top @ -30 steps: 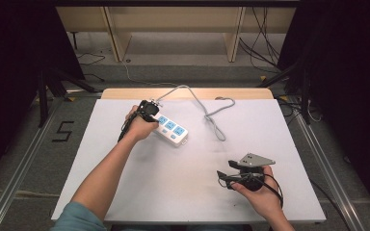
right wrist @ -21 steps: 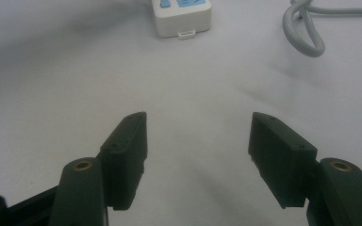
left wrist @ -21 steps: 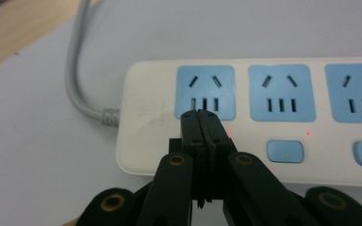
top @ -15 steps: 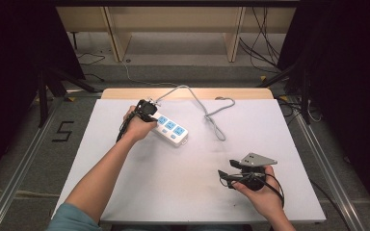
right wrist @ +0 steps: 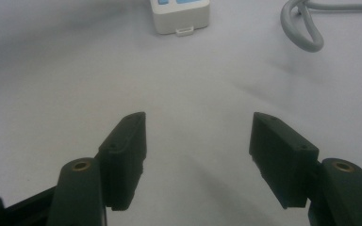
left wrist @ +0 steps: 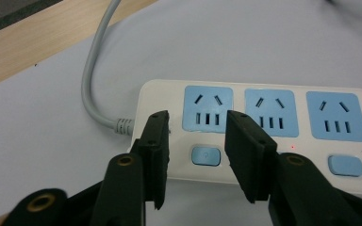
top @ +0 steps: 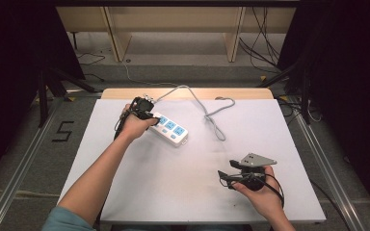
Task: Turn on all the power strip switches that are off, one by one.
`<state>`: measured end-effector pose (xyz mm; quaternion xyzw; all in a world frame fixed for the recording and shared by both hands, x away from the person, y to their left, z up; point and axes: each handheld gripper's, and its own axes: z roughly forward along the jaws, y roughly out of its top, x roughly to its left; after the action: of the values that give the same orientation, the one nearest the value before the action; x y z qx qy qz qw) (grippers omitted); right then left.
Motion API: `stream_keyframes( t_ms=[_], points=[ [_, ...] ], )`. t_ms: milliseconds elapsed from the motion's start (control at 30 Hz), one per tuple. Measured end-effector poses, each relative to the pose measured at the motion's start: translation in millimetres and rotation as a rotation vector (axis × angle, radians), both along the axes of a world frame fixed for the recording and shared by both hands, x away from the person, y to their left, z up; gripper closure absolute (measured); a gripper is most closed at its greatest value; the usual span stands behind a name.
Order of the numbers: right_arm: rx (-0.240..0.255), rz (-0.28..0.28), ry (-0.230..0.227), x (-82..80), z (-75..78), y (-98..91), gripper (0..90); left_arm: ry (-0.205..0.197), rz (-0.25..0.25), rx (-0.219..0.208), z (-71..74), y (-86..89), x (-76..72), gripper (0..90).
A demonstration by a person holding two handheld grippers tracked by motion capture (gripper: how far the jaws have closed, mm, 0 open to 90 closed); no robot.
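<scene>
A white power strip (top: 169,128) with three blue sockets lies at the table's (top: 173,192) far left, its grey cord (top: 211,111) looping right. The left gripper (left wrist: 195,155) hovers spread over its first switch; no lettering is legible on it. The right gripper (right wrist: 198,155) gapes wide over bare tabletop, near right.

Left gripper (left wrist: 195,150): my cam looks along its two black jaws; gap between them, nothing gripped.
Power strip (left wrist: 268,136): white, lies flat on white table (left wrist: 42,136), right in front of my jaws.
Sockets: 3 blue, in a row.
Switch (left wrist: 206,156): blue btn, I see it in the gap betw. jaws; 2nd blue btn farther right.
Red LED: small, lit.
Cable (left wrist: 94,75): grey, leaves strip's left end, runs up over the wood edge (left wrist: 37,42).
</scene>
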<state>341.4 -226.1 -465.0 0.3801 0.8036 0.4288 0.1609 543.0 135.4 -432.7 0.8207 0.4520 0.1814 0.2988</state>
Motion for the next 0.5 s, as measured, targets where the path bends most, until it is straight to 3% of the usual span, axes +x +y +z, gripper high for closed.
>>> stream_keyframes(
  t_ms=[33,233,333,500],
  points=[
    [0.0,-0.001,0.0,0.0,0.0,0.0,38.0,0.001,0.01,-0.004,0.7,0.6,-0.3,52.1],
    [-0.003,0.002,0.002,0.0,-0.6,0.3,38.1,0.025,0.076,-0.057,5.5,0.5,-2.8,43.1],
    [-0.005,0.002,0.003,0.2,-1.3,0.6,38.1,0.036,0.084,-0.094,7.7,-1.5,-4.7,38.2],
    [-0.005,0.002,0.004,0.4,-1.4,0.6,38.0,0.005,0.049,-0.067,10.6,-5.9,-9.2,33.5]
  ],
)
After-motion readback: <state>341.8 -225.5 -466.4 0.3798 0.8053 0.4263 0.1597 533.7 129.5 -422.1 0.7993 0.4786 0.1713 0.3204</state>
